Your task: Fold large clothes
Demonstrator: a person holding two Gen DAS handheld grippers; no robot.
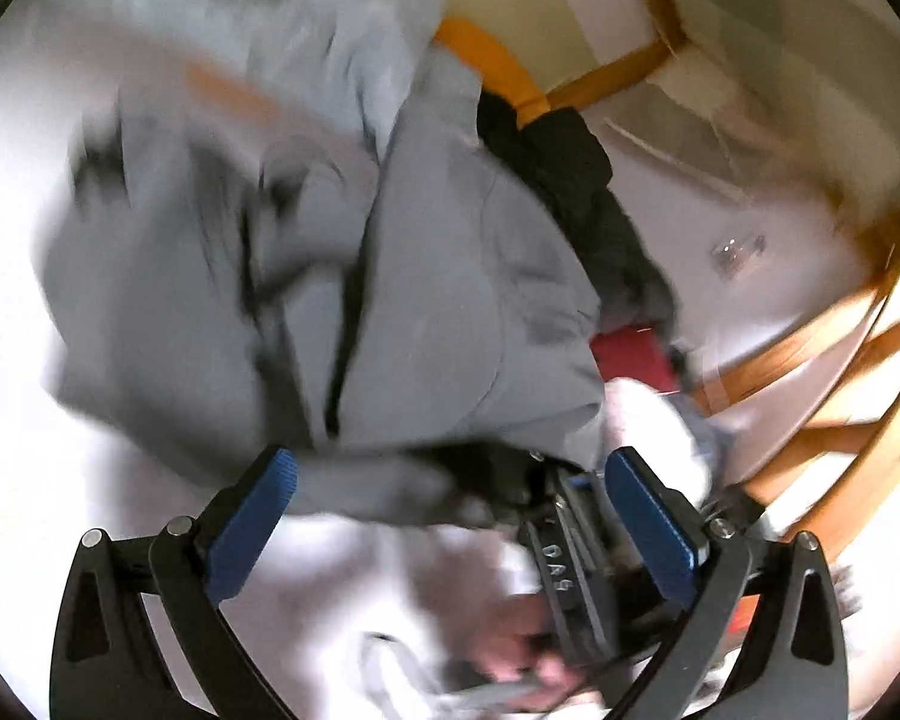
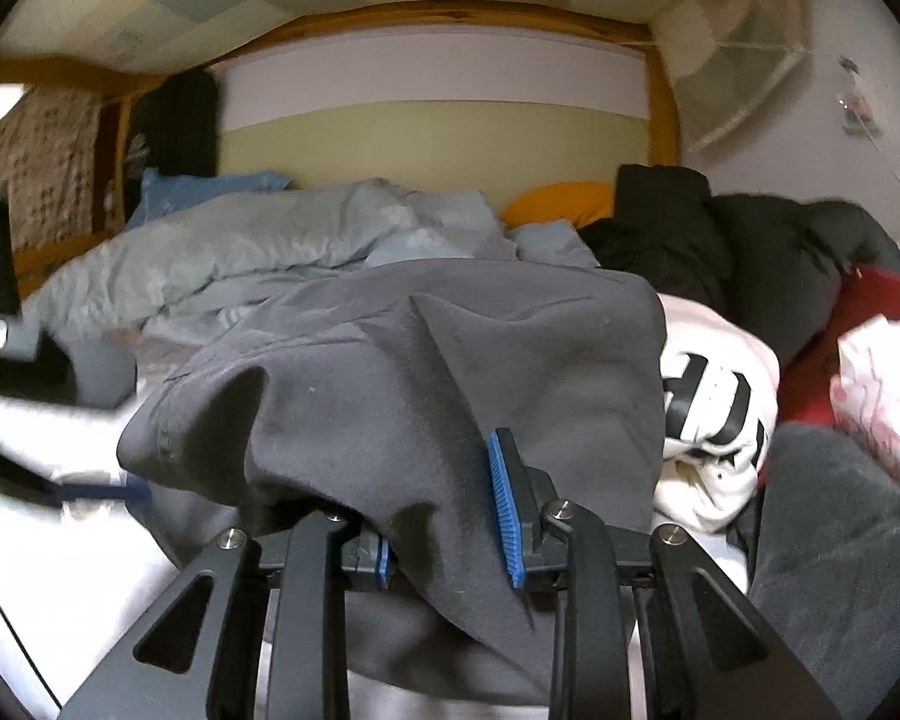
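Grey garment (image 2: 426,372) draped over the bed (image 2: 60,570): right gripper (image 2: 447,519) clenched on its hem, aimed slightly downward; left gripper (image 1: 450,516) released, tilted beside it.

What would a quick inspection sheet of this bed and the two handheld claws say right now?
Surface: bed with a white sheet, wooden frame behind.
Job's things: dark grey garment, bunched and draped, not yet folded flat.
Clutter: pale blue duvet, black jacket, white top with black stripes, red cloth, orange pillow.
Grippers: right gripper shut on the grey garment; left gripper jaws apart, nothing between the pads, picture blurred.
Cables: nothing seen.
Surroundings: checked panel overhead, pale wall, wooden rails beside the bed.
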